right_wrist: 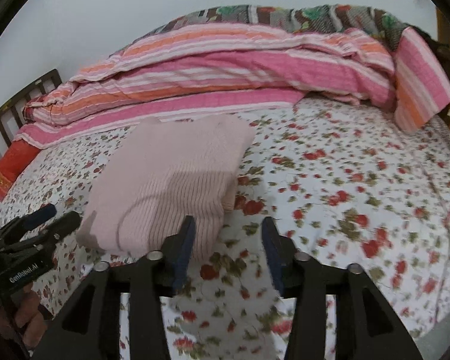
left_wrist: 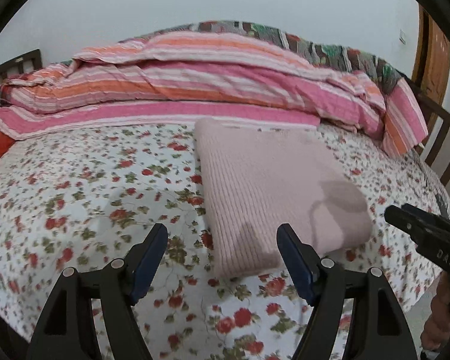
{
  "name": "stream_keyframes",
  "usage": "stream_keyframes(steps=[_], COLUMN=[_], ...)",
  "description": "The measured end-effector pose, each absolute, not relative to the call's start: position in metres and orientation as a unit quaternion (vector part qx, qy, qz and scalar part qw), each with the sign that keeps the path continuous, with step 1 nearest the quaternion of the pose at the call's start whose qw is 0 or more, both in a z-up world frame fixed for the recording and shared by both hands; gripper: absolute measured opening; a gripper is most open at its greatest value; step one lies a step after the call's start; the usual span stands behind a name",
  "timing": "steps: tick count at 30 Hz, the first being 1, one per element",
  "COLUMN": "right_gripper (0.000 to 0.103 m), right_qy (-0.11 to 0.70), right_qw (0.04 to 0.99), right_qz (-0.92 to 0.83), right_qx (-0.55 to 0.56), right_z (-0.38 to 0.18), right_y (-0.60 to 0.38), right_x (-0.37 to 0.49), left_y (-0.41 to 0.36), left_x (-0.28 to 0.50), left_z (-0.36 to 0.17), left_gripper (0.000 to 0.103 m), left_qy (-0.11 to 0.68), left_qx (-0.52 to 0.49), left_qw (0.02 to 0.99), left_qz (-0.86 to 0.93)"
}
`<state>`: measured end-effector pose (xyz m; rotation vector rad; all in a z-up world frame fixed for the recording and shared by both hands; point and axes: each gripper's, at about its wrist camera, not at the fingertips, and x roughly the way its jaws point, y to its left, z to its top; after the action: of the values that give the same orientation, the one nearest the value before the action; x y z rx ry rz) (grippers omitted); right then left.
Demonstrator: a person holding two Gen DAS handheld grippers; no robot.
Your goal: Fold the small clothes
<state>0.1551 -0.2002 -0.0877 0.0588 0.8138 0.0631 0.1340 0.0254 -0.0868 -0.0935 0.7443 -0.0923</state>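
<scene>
Both the left gripper [left_wrist: 222, 240] and the right gripper [right_wrist: 228, 234] have their fingers wide apart and hold nothing, so next I would pinch the near edge of the folded pink sweater [left_wrist: 273, 186] on the bed [left_wrist: 75, 180] gently and evenly.

Motion-blurred floral bedsheet [left_wrist: 105, 186]; wooden door [left_wrist: 432, 57] and right hand-held gripper [left_wrist: 388, 214] partly cut off.

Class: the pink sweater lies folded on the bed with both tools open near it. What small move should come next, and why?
Probably draw both tools back. The sweater already lies as a neat rectangle on the bedsheet; the left tool and right tool stand open, holding nothing, so no further fold looks needed.
</scene>
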Motion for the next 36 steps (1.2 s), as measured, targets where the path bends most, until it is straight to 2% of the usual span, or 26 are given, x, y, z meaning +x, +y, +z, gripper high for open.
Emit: stream_keyframes(steps=[3,10,11,15,18,36], right_gripper=[0.061,0.068,0.07,0.094,0.099,0.101], right_qy=[0.379,0.355,0.352,0.332,0.32,0.304], right_qw=[0.925,0.935,0.936,0.943,0.948,0.953], right_qz=[0.02,0.006,0.003,0.0,-0.004,-0.01], right_qx=[0.027,0.019,0.017,0.01,0.001,0.0], right_z=[-0.071,-0.036,-0.031,-0.015,-0.007,0.006], right_y=[-0.204,-0.212,-0.213,-0.217,-0.219,-0.228], right_x=[0.138,0.103,0.098,0.075,0.058,0.023], left_y=[0.026,0.021,0.021,0.014,0.01,-0.005], left_x=[0.121,0.089,0.084,0.068,0.058,0.036], left_z=[-0.068,-0.035,-0.031,-0.02,-0.014,-0.002], left_gripper=[0.074,0.082,0.084,0.089,0.09,0.09], left_qy=[0.354,0.331,0.328,0.32,0.315,0.301], left_qx=[-0.042,-0.034,-0.032,-0.029,-0.029,-0.023], left_qw=[0.934,0.943,0.944,0.947,0.949,0.953], left_qz=[-0.03,-0.014,-0.012,-0.006,-0.004,-0.006])
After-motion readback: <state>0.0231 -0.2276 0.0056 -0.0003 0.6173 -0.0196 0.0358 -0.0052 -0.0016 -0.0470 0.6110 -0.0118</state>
